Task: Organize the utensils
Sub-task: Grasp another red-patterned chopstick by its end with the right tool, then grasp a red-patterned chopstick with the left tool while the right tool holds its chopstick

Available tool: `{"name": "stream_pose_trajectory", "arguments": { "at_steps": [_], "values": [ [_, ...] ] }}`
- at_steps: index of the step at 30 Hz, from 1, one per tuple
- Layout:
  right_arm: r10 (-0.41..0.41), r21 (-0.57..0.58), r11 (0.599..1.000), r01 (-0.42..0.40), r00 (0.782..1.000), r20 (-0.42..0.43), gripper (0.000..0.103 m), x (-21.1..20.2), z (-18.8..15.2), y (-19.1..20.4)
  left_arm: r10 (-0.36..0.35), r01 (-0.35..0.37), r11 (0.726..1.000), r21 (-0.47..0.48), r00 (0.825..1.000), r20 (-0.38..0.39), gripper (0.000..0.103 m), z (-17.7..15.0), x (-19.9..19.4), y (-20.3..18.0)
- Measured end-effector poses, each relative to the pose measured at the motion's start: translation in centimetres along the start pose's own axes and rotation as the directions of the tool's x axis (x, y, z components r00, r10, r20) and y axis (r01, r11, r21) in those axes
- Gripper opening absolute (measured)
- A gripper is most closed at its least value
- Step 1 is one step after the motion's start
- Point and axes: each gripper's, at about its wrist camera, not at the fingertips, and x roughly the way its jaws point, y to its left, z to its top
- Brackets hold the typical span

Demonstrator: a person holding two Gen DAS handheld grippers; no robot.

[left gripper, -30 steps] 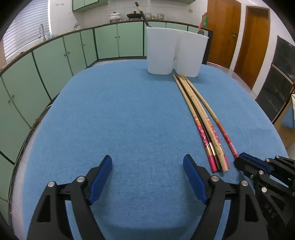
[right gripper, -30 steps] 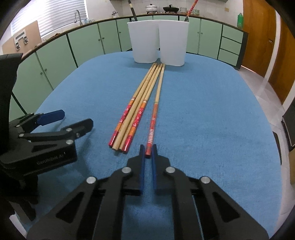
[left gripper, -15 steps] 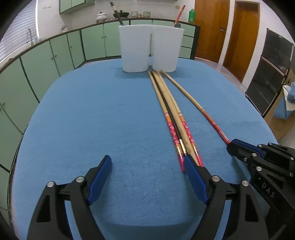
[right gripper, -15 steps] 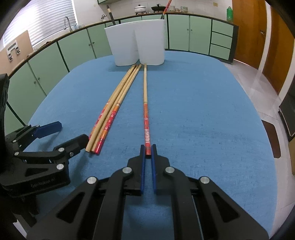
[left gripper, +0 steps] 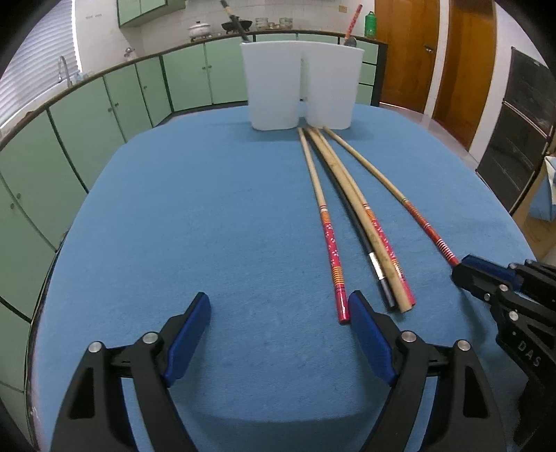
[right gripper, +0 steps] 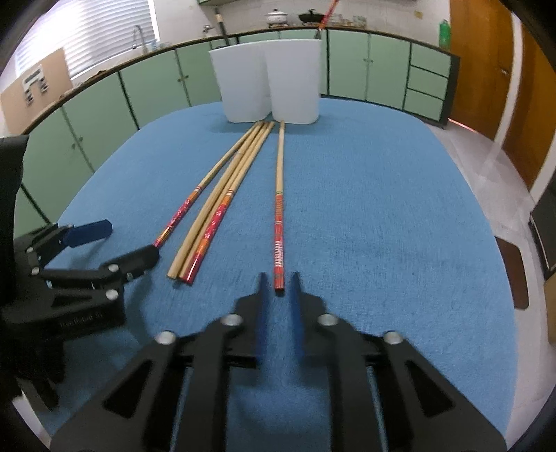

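Kitchen: green cabinet doors ran all along the back, with a counter on top carrying a white lidded pot, a dark wok and a green bottle; wooden doors stood off to the right.

Surface: blue tablecloth covered the whole table, pretty bare on the left half.

Holder: white two-compartment utensil holder sat at the far end, already with a dark-handled utensil in the left side and a red-handled one in the right.

Chopsticks, bundle: three lay tight together, thin ends almost touching the holder's base, red ends toward the camera; a dark stick was tucked in with them in the left view.

Chopstick, left loner: one with a red dotted end had fanned off from the bundle, its tip just beside the left gripper's right pad.

Chopstick, right loner: the striped red one lay apart on the right, straight on the cloth.

Left gripper: jaws wide, nothing between them, low over the cloth.

Right gripper: jaws were opening, only a narrow gap so far, with the striped chopstick's red end sitting just at the gap and the pads not pressing it.

In the way: honestly nothing much, just the bundle lying between the two grippers.
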Motion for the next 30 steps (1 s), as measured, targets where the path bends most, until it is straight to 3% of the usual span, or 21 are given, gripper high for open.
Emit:
{"name": "stream_pose_trajectory", "arguments": {
  "at_steps": [2,8,13,16,20,21,26,30],
  "values": [
    [0.016,0.001,1.0,-0.016,1.0,0.005,0.03,-0.3,-0.3,-0.3,-0.005,0.005,1.0,0.0,1.0,0.004,0.08,-0.2,-0.1,0.3],
    [0.046,0.028,0.999,-0.046,0.999,0.009,0.03,-0.7,-0.7,-1.3,-0.005,0.005,1.0,0.003,1.0,0.006,0.08,-0.1,-0.1,0.2],
    [0.033,0.002,0.999,-0.033,0.999,0.001,0.029,-0.3,-0.3,-0.6,-0.022,0.022,1.0,-0.002,1.0,0.008,0.073,0.2,0.1,-0.2],
    [0.024,-0.019,1.0,-0.024,1.0,-0.009,0.023,0.2,0.0,0.0,-0.037,0.037,0.999,0.007,0.999,0.012,0.063,0.3,0.2,-0.7],
    [0.031,-0.008,0.999,-0.031,0.999,-0.017,0.006,0.7,0.5,0.0,-0.059,0.059,0.998,0.015,0.998,0.02,0.042,0.4,0.2,-1.3],
    [0.032,-0.005,0.999,-0.032,0.999,-0.018,0.005,0.7,0.5,-0.1,-0.063,0.063,0.998,0.016,0.998,0.022,0.033,0.5,0.2,-1.5],
    [0.027,0.0,1.0,-0.027,1.0,-0.01,0.005,0.5,0.4,-0.2,-0.075,0.075,0.997,0.025,0.997,0.026,0.006,0.6,0.2,-2.1],
    [0.029,-0.003,1.0,-0.029,0.999,0.015,0.005,-0.4,0.3,-0.3,-0.095,0.095,0.995,0.005,0.995,0.031,0.006,0.4,-0.2,-1.9]
  ]
}}
